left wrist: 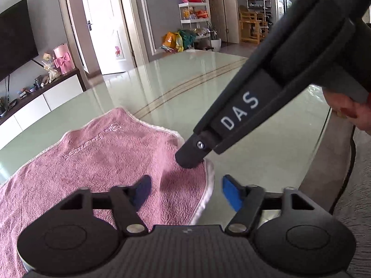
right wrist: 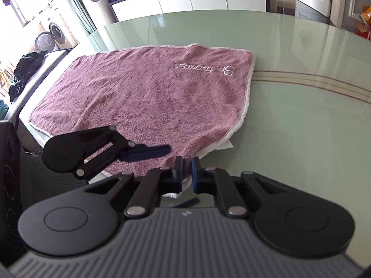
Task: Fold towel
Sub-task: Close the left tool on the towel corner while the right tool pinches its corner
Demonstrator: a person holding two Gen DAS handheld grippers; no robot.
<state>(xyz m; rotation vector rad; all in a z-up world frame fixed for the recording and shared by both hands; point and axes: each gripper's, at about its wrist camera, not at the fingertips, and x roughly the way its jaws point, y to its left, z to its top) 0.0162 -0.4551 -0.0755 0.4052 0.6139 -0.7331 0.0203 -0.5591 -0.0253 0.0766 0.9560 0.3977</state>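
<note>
Right hand-held gripper [right wrist: 186, 172]: blue pads drawn close with only a narrow gap, pinching the white-hemmed near corner of the towel, which bunches up between them.
Left hand-held gripper [left wrist: 185, 193]: fingers spread wide, holding nothing; one blue pad is over the pink cloth, the other over bare glass, so they straddle the towel's white side hem.
Towel [right wrist: 148, 92]: pink terry with a white border and embroidered lettering, spread over the worktop's left part, its far-left end at or just over the worktop edge. A white layer peeks out under the near corner; whether the towel is already doubled I cannot tell.
Worktop [right wrist: 301, 115]: pale green glass, glossy, with curved tan stripes towards its right side.
Doing the step well: in my judgement the left pads should close squarely on the hem, taking in every layer. Both corners should then rise together and level, the cloth kept taut between them. The glass looks slippery, so lift rather than drag.
</note>
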